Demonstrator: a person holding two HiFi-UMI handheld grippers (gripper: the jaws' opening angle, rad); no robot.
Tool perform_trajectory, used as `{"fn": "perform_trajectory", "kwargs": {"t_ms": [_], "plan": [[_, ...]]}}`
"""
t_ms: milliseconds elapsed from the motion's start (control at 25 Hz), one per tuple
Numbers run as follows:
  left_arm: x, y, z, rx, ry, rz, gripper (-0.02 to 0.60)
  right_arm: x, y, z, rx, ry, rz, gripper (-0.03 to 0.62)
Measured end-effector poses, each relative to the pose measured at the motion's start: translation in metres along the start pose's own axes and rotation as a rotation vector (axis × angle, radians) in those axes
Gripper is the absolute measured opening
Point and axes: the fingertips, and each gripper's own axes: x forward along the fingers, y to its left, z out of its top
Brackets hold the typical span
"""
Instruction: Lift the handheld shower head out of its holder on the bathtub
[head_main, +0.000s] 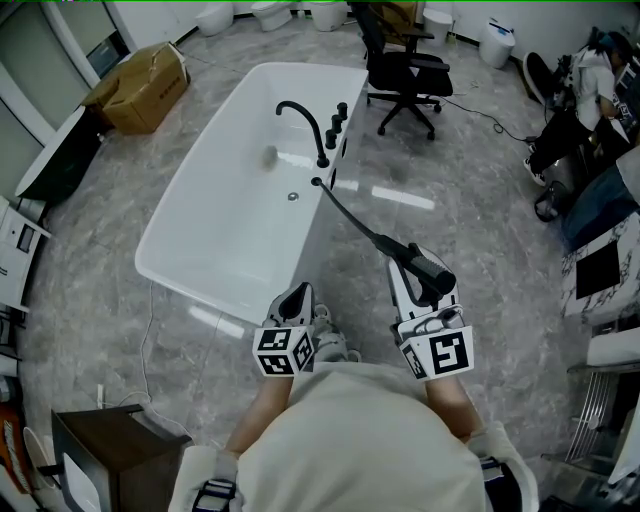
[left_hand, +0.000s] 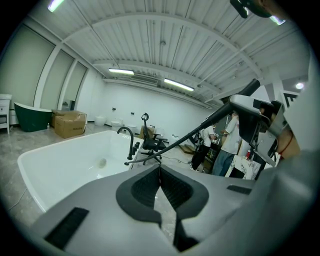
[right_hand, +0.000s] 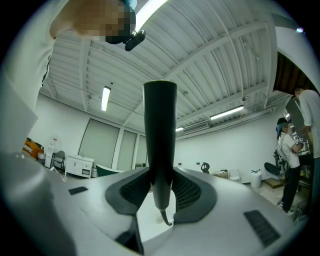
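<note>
I count two grippers, left gripper (head_main: 297, 293) and right gripper (head_main: 416, 266); one shower head (head_main: 436, 273); one bathtub (head_main: 228, 205); one office chair (head_main: 405, 70).

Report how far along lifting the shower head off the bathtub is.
Done: the shower head is clear of the bathtub, its hose stretched up from the tub rim. In hand: the right gripper clamps its black handle; the left gripper is shut, empty. Left: nothing of the lift itself that shows.
</note>
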Motion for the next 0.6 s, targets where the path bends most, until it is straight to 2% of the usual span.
{"fn": "perform_trajectory", "kwargs": {"t_ms": [600], "plan": [[0.0010,0.0040,-0.0014,-0.013,0.006,-0.003,0.021,0.0043,0.0046,0.0013,0.004,0.001,0.001,0.146]]}}
